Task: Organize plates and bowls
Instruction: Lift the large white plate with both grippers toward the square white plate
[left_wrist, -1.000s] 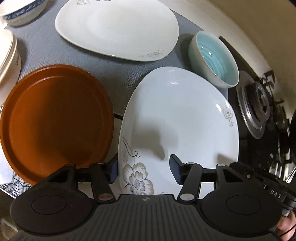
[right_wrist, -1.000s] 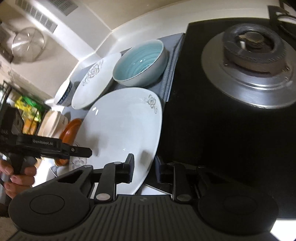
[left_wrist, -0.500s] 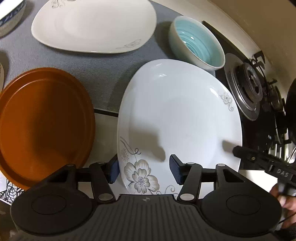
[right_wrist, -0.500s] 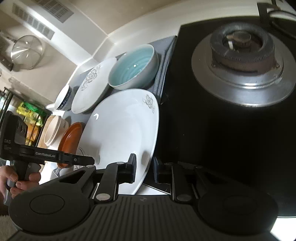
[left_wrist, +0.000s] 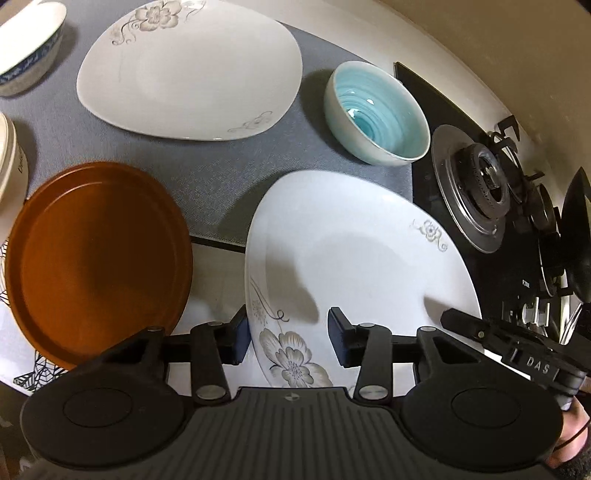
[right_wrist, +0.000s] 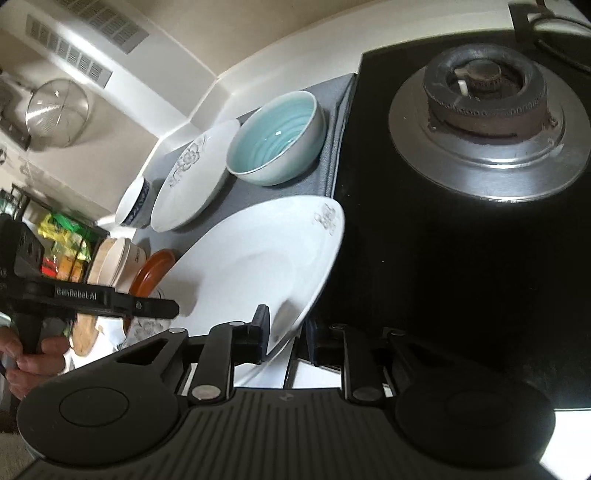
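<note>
Floral plate (left_wrist: 362, 266) sits near the counter edge, partly on the grey mat (left_wrist: 207, 173), beside the hob (right_wrist: 461, 258); a matching plate (left_wrist: 192, 70) lies behind it. Left gripper (left_wrist: 288, 332) and right gripper (right_wrist: 286, 332) each straddle its rim, fingers spread, not yet clamped. Step judged: two-handed pickup; next, close both on the rim, lift level, stack onto the matching plate.

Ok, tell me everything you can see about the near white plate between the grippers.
The near white plate is glossy, ceramic-looking, rounded-square, with grey flower prints at two corners. It sits tilted, partly over the grey mat beside the stove. The right gripper straddles its rim; the left gripper brackets its flowered corner.
</note>
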